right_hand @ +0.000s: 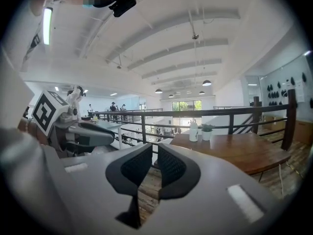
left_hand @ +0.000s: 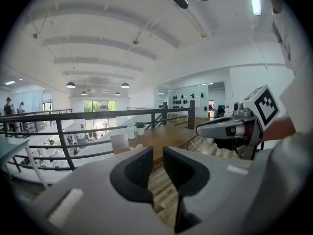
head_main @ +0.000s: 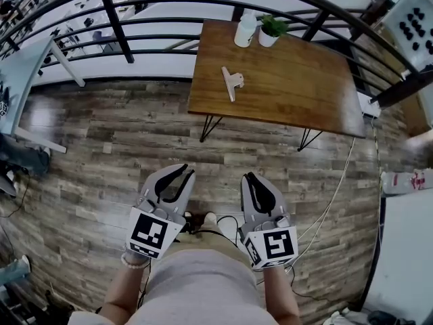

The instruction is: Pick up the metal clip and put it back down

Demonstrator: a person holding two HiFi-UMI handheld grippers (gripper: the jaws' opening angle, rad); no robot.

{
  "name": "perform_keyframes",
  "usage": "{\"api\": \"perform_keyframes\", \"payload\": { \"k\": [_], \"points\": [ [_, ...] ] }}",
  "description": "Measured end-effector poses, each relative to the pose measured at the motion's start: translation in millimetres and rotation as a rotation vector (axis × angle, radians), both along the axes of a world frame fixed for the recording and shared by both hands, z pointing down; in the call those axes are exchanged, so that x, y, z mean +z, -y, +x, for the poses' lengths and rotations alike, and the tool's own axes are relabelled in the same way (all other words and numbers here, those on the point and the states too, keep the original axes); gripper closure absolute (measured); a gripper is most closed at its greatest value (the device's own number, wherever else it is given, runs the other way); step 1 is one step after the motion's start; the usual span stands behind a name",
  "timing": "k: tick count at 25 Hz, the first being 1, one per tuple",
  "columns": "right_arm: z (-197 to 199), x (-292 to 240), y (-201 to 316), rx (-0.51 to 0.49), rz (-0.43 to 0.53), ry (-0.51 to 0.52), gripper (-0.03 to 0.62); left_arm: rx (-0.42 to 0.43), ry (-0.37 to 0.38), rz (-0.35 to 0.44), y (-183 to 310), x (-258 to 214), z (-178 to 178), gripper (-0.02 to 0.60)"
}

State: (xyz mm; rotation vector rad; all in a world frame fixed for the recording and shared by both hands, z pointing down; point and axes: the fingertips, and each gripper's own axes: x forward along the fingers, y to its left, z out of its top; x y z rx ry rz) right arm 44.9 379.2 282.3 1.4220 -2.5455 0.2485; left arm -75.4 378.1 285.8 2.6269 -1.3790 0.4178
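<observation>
Left gripper (head_main: 181, 172): held low and close in front of the person, above the wooden floor (head_main: 122, 147). It is well short of the table.
Left jaws: in the left gripper view (left_hand: 158, 160) the pads stand a narrow gap apart. Only floor shows between them, and they hold nothing.
Right gripper (head_main: 252, 177): held beside the left gripper at about the same level, pointing the same way toward the table.
Right jaws: in the right gripper view (right_hand: 155, 158) the pads are drawn almost together, leaving a thin slit. Nothing is gripped.
Metal clip (head_main: 232, 82): lies flat on the wooden table (head_main: 304, 93), near the table's left end. It is well apart from both grippers and nothing touches it.
Table: dark wood top on thin black legs, set against a black railing (head_main: 118, 26).
White bottle (head_main: 245, 30): stands upright at the far edge of the table, beyond the clip.
Potted plant (head_main: 272, 28): a small green plant in a white pot, just beside the bottle on its right.
</observation>
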Motion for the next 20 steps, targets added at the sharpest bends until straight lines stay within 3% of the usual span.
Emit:
{"api": "perform_keyframes", "payload": {
  "k": [2, 5, 20],
  "points": [
    [-1.2, -1.3, -0.3, -0.009, 0.003, 0.010, 0.493, 0.001, -0.016, 0.001, -0.1, -2.1, 2.1, 0.466],
    [-3.0, -3.4, -0.6, -0.020, 0.014, 0.020, 0.410, -0.006, -0.030, 0.020, 0.8, -8.8, 2.3, 0.445],
    [22.7, -1.8, 4.9, -0.089, 0.021, 0.036, 0.414, -0.066, -0.009, 0.063, 0.7, -17.3, 26.1, 0.447]
  ]
}}
